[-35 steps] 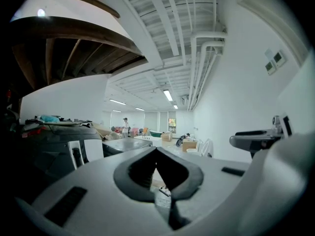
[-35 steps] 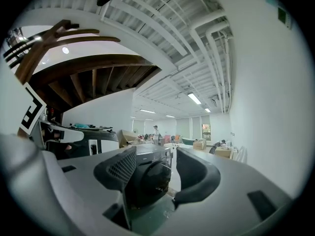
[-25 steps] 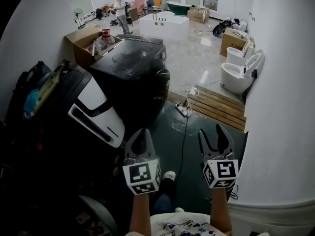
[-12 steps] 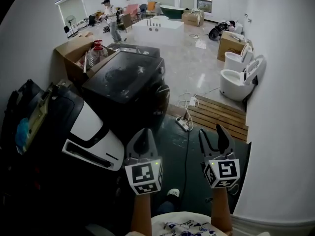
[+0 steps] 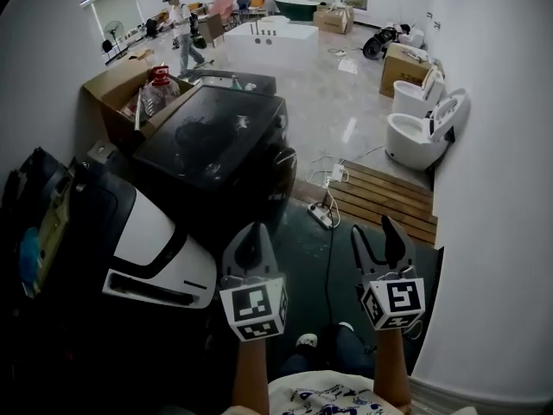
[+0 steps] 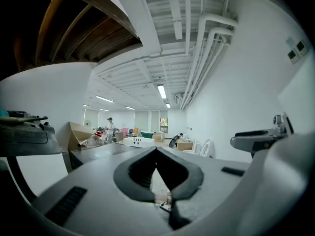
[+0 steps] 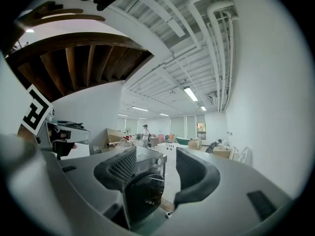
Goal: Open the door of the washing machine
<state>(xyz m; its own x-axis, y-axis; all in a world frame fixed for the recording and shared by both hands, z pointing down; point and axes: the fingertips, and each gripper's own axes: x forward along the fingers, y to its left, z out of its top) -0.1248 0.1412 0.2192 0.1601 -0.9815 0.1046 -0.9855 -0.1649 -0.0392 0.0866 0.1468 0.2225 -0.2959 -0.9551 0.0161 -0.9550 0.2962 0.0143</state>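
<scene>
The black washing machine point(image 5: 216, 132) stands ahead and to the left in the head view. Its round front door point(image 5: 282, 173) faces right and looks closed. My left gripper point(image 5: 250, 242) is held low in front of me, short of the machine, its jaws closed together with nothing between them. My right gripper point(image 5: 381, 239) hangs over the dark floor to the right, jaws spread and empty. In the right gripper view the machine point(image 7: 143, 181) and its door point(image 7: 146, 193) show between the open right gripper point(image 7: 156, 163). In the left gripper view the left gripper point(image 6: 156, 152) is pinched to a point.
A power strip with a cable point(image 5: 321, 194) lies on the floor by a wooden pallet point(image 5: 380, 195). Toilets point(image 5: 422, 128) line the right wall. A black-and-white appliance point(image 5: 151, 240) sits at left, a cardboard box point(image 5: 117, 83) behind the machine, and a person point(image 5: 179, 20) walks at the far back.
The head view has shifted, so the washing machine sits a little lower and nearer in frame. Both grippers hold nearly the same place. The person at the back has walked left.
</scene>
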